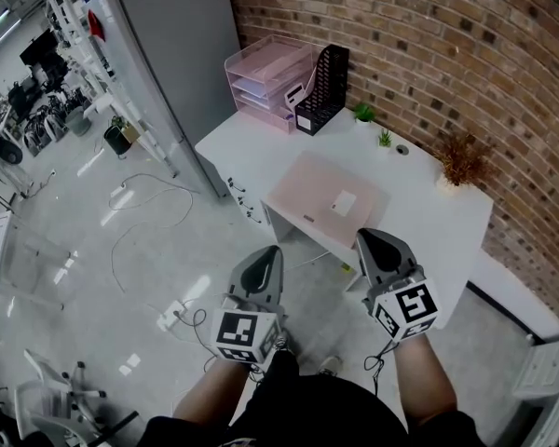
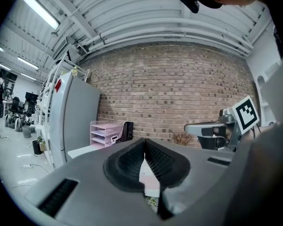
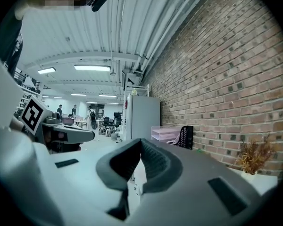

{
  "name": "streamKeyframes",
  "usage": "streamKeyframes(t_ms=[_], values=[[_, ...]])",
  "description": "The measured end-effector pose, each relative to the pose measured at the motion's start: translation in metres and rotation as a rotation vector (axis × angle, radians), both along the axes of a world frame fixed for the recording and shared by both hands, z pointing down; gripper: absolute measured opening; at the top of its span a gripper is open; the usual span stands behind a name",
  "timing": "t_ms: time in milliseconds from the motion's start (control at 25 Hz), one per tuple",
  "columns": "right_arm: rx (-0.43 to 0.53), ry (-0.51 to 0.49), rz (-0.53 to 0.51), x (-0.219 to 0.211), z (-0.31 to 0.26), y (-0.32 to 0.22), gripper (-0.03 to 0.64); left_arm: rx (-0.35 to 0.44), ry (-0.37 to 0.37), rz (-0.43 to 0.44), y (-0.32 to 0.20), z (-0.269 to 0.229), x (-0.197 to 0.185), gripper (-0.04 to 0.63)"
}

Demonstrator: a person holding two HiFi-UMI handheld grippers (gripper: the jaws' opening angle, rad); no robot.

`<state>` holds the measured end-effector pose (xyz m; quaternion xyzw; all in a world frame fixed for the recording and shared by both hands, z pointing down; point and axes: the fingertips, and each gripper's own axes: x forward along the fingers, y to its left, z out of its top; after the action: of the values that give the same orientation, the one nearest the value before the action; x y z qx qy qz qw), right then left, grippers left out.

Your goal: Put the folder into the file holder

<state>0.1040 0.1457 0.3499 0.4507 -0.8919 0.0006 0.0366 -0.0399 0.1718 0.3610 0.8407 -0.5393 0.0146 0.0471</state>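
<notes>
- Evidently unstarted: folder [image 1: 326, 201] lay flat, file holder [image 1: 321, 89] well beyond it.
- Closed and empty, left gripper [image 1: 266, 252] and right gripper [image 1: 367, 238] hovered short of the folder.

a pale pink rectangular folder [image 1: 324, 200] lies flat at the front edge of the white desk [image 1: 429, 222]. a black perforated file holder [image 1: 321, 89] stands upright at its far corner.
</notes>
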Motion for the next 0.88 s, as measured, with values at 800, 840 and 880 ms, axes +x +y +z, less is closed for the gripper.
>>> streamKeyframes(t_ms=[800, 840, 880], values=[[-0.045, 0.043, 0.055, -0.061, 0.019, -0.089, 0.252, -0.079, 0.033, 0.129, -0.093, 0.035, -0.049, 0.281], [-0.05, 0.05, 0.056, -0.065, 0.021, -0.093, 0.265, -0.079, 0.038, 0.135, -0.098, 0.036, -0.052, 0.285], [-0.055, 0.056, 0.058, -0.069, 0.023, -0.097, 0.279, -0.082, 0.043, 0.14, -0.103, 0.038, -0.056, 0.289]])
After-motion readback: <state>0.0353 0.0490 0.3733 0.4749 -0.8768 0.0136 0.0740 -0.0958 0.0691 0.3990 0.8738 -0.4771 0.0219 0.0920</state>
